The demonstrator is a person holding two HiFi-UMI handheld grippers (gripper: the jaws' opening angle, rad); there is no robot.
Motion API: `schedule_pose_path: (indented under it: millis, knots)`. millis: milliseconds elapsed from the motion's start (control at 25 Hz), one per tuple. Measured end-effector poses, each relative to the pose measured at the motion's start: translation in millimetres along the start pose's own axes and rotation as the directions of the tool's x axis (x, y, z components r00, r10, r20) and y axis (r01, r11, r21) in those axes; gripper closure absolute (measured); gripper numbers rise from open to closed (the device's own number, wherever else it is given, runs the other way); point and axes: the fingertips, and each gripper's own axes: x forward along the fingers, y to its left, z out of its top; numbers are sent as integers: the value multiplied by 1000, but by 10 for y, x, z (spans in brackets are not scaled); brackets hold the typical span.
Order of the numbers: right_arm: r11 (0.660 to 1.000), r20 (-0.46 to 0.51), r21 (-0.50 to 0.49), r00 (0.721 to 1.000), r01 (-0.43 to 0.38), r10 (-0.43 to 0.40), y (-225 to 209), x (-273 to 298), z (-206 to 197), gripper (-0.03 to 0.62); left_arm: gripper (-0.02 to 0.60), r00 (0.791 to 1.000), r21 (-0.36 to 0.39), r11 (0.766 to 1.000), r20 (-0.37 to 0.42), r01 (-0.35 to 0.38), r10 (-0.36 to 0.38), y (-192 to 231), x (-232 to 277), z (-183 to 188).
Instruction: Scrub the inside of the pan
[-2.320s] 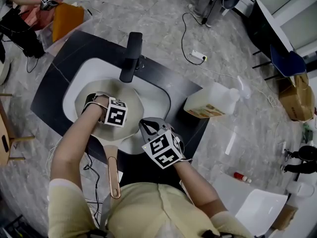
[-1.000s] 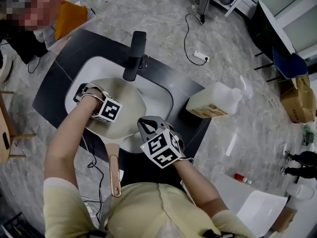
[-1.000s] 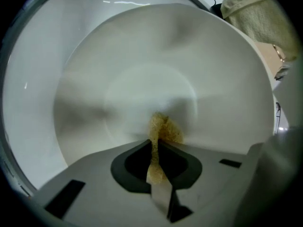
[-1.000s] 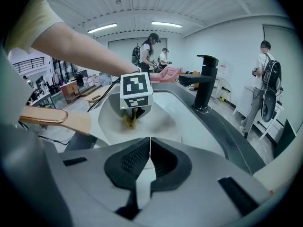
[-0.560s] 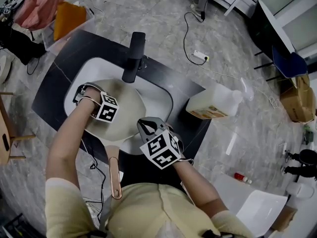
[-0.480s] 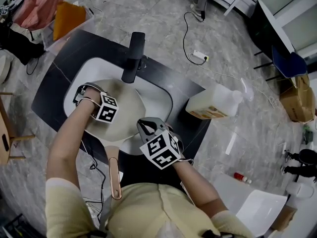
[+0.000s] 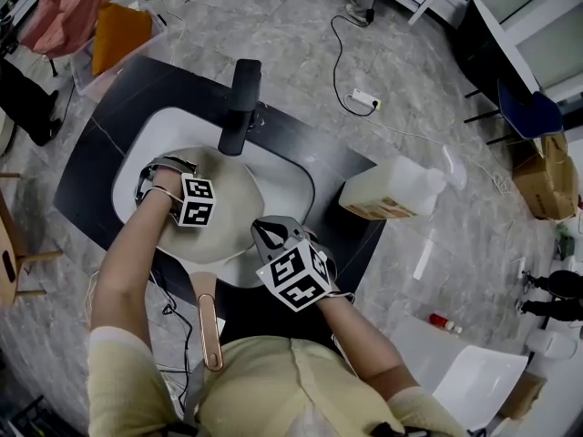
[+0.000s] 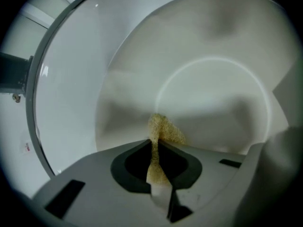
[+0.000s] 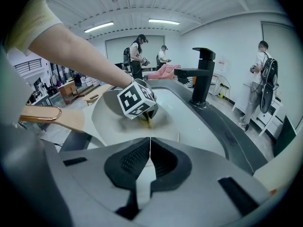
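Left tool pinches sponge in pan, handle toward person; right tool clenched.

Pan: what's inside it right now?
The left gripper, shut on a yellow scrub pad that touches the pale inner surface of the pan. In the head view, the gripper and forearm cover that contact spot and part of the pan floor.

Black faucet at white sink's far rim, plastic jug rightward.
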Motion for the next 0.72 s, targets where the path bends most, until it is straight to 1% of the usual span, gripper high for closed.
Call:
schedule_pose_path:
  millis: [240, 440, 600, 720]
  knots:
    - [1000, -4, 8, 1000, 3, -3, -36, 8, -25, 579, 543, 998, -77, 997, 57, 21, -17, 25, 3, 130]
    - [1000, -4, 14, 1000, 4, -4, -60, 7, -32, 579, 543, 991, -144, 988, 126, 63, -45, 25, -39, 254]
    - [1000, -4, 16, 1000, 3, -3, -58, -5, -28, 579, 543, 982, -114, 989, 171, 96, -76, -47, -112, 359]
    - [1000, -2, 18, 1000, 5, -5, -63, -11, -25, 579, 543, 970, -112, 980, 195, 167, -143, -127, -179, 418]
